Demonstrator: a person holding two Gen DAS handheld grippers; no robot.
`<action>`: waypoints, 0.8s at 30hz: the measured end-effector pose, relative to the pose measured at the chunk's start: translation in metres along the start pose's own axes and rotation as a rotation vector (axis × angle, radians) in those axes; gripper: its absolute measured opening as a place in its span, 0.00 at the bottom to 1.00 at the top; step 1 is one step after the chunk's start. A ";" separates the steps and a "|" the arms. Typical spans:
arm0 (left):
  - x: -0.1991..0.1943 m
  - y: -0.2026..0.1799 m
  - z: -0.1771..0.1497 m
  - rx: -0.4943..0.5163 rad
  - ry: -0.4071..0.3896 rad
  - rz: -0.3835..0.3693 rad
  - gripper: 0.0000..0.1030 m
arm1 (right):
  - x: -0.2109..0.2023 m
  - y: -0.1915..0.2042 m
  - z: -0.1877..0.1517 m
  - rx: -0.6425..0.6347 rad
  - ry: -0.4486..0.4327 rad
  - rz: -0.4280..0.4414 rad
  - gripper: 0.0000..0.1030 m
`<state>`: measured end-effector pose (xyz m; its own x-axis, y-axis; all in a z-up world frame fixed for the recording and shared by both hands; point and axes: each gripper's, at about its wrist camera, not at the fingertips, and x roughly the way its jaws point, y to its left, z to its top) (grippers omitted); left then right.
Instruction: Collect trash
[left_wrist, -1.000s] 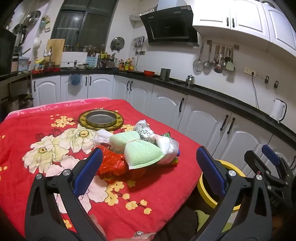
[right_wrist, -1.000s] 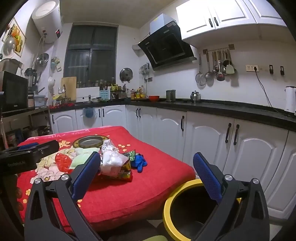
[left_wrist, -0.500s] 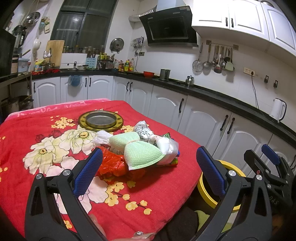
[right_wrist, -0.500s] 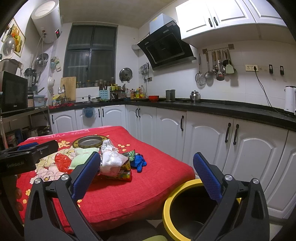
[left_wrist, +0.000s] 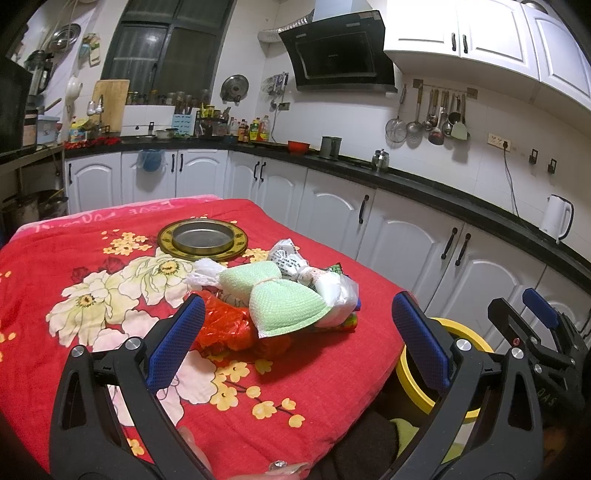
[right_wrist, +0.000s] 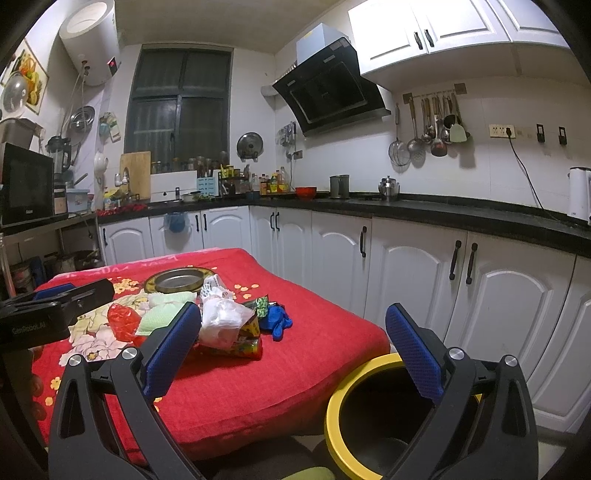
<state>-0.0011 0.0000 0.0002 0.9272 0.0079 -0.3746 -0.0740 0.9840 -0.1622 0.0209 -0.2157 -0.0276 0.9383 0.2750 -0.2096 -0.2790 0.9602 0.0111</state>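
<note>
A heap of trash lies on the red flowered table (left_wrist: 314, 369): green foam netting (left_wrist: 284, 306), a red plastic bag (left_wrist: 225, 328), a clear plastic bag (right_wrist: 221, 321), a snack wrapper (right_wrist: 247, 339) and a blue glove (right_wrist: 277, 321). My left gripper (left_wrist: 299, 332) hangs open just short of the heap, nothing between its fingers. My right gripper (right_wrist: 291, 339) is open too, above the table's right edge. Below that edge stands a yellow-rimmed black bin (right_wrist: 354, 384), also seen as the bin (left_wrist: 465, 336) in the left wrist view.
A round metal tray (left_wrist: 202, 240) sits behind the heap. White cabinets (right_wrist: 406, 266) under a dark counter run along the back and right. The right gripper's body (left_wrist: 535, 332) shows at the left view's right side; the left gripper's body (right_wrist: 51, 306) shows at left.
</note>
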 end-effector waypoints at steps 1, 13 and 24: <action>0.000 0.000 0.000 -0.001 0.001 0.000 0.91 | 0.000 0.000 0.000 -0.001 0.000 0.000 0.94; -0.006 0.004 0.007 -0.015 0.004 0.004 0.90 | 0.011 -0.004 -0.015 -0.004 0.020 0.017 0.94; 0.003 0.037 0.016 -0.096 0.008 0.015 0.90 | 0.028 0.020 -0.009 -0.040 0.085 0.113 0.94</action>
<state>0.0048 0.0392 0.0073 0.9227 0.0202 -0.3849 -0.1224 0.9623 -0.2430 0.0399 -0.1895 -0.0425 0.8802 0.3746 -0.2916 -0.3913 0.9203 0.0010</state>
